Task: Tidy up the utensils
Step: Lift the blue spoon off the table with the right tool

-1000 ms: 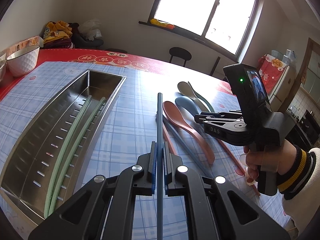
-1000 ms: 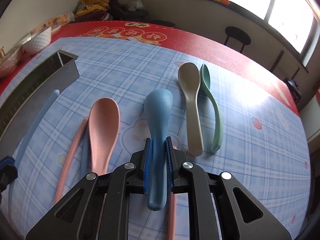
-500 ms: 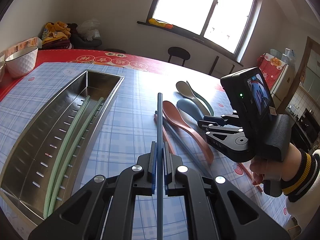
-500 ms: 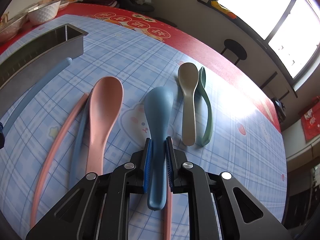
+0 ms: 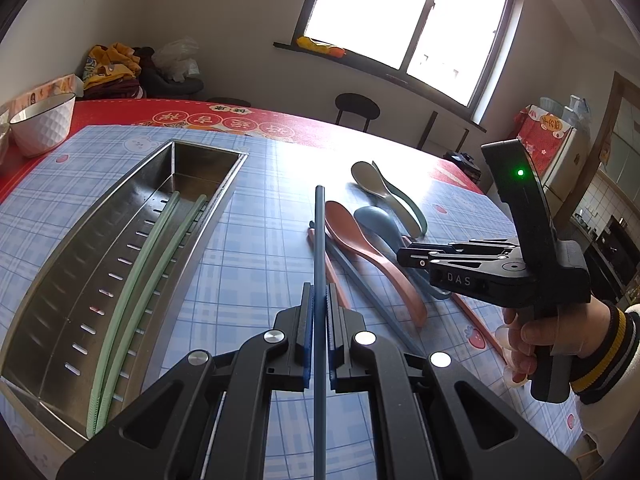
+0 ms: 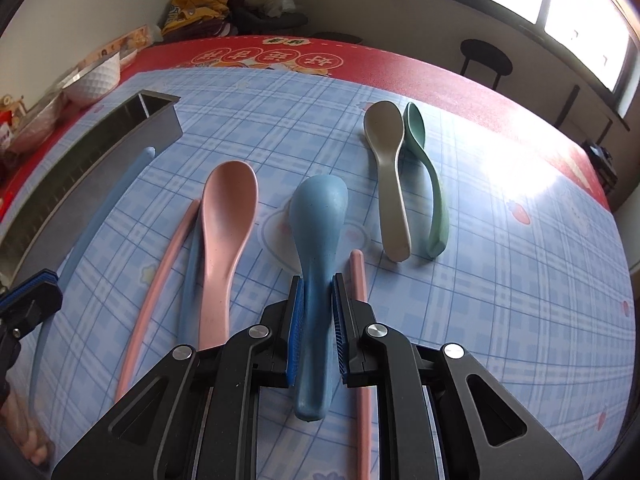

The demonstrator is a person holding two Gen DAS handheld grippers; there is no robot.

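Change: right gripper [image 6: 316,320] has swung round since a second ago, so the spoons now sit more square ahead of it; the left gripper [image 5: 317,328] has kept its place.
Left tongs: clamped tight on a thin blue chopstick [image 5: 319,248], slate-coloured and straight, which points away over the table.
Right tongs: narrow, pads pressed on the handle of the blue spoon [image 6: 318,232]; matte, speckled, bowl face down, handle end sticking back past the pads.
Beside it: pink spoon [image 6: 226,216] to the left, with a pink chopstick [image 6: 160,284] and a second blue chopstick [image 6: 192,264] along its left side; another pink chopstick [image 6: 360,280] lies just right of the blue spoon.
Farther right: beige spoon [image 6: 390,172] and green spoon [image 6: 424,176], side by side and touching.
Tray: long steel tray [image 5: 52,280] on the left, slotted floor, holding two pale green chopsticks [image 5: 140,280].
Surface: blue checked cloth [image 6: 500,260] over a red one.
Far left: white bowl [image 5: 42,124].
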